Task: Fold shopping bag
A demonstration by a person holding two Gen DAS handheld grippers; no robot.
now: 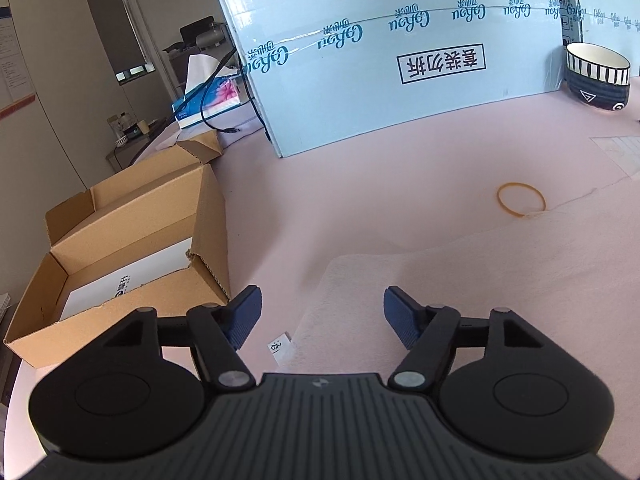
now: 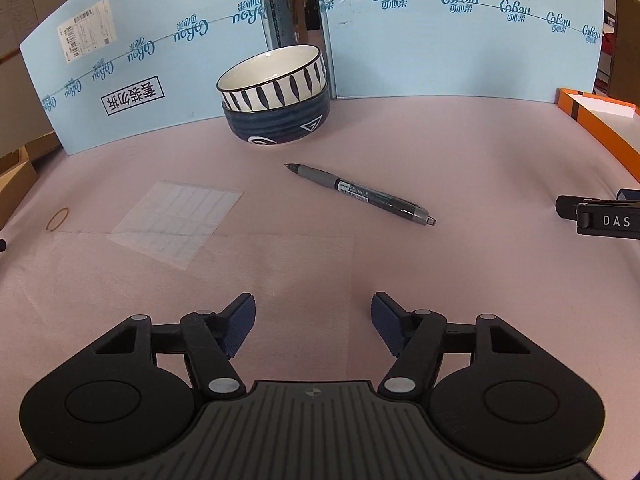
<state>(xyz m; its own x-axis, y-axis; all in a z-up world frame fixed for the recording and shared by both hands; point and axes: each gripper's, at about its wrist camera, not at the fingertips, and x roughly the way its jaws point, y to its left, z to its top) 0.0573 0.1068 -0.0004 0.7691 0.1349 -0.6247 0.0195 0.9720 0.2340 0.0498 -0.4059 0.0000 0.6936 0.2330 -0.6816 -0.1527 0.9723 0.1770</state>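
The shopping bag [image 1: 460,300] is a pale, thin, finely textured sheet that lies flat on the pink tablecloth [image 1: 360,200]. In the right wrist view the bag [image 2: 180,280] spreads across the lower left, and its right edge runs down just inside the right finger. My left gripper [image 1: 322,304] is open over the bag's left corner. One finger is above the bag, the other above bare cloth. My right gripper [image 2: 313,308] is open above the bag's right edge, and nothing is between its pads. A small white tag [image 1: 280,346] lies by the bag's left edge.
Blue cartons [image 2: 440,40] wall off the back. Two stacked bowls [image 2: 276,96], a pen [image 2: 360,194], a label sheet [image 2: 180,220] and a rubber band [image 1: 521,199] lie beyond the bag. An open cardboard box [image 1: 120,260] is at the left, with an orange box [image 2: 600,120] and a black tool [image 2: 600,216] at the right.
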